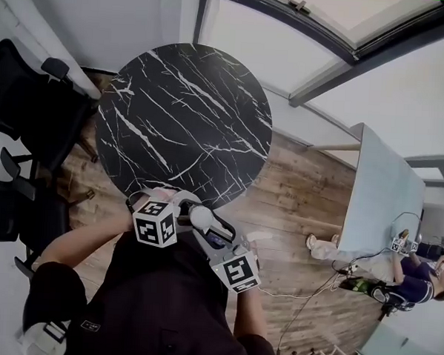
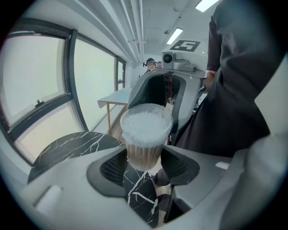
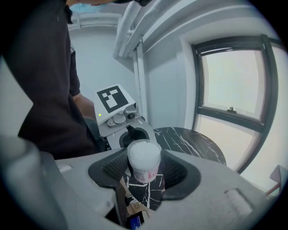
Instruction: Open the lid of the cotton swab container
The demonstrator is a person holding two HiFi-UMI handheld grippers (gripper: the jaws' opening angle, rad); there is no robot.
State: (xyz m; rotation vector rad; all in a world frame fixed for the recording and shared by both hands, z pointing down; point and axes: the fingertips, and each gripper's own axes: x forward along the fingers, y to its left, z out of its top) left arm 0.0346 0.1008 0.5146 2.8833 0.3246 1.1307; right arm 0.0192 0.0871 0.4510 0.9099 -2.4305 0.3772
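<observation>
Cotton swab container (image 2: 145,134) hangs in the air just off the edge of the black marble surface (image 1: 184,119), close to my torso. My left gripper (image 2: 146,165) is closed on its lower part, and my right gripper (image 3: 144,170) clamps it from the opposite side. I judge it very light, thin clear plastic and smooth, so it can slip, or bend if I squeeze hard. The lid (image 2: 145,117) seems to be on; I would take it at the rim. Room is narrow here: torso behind, surface edge in front.
</observation>
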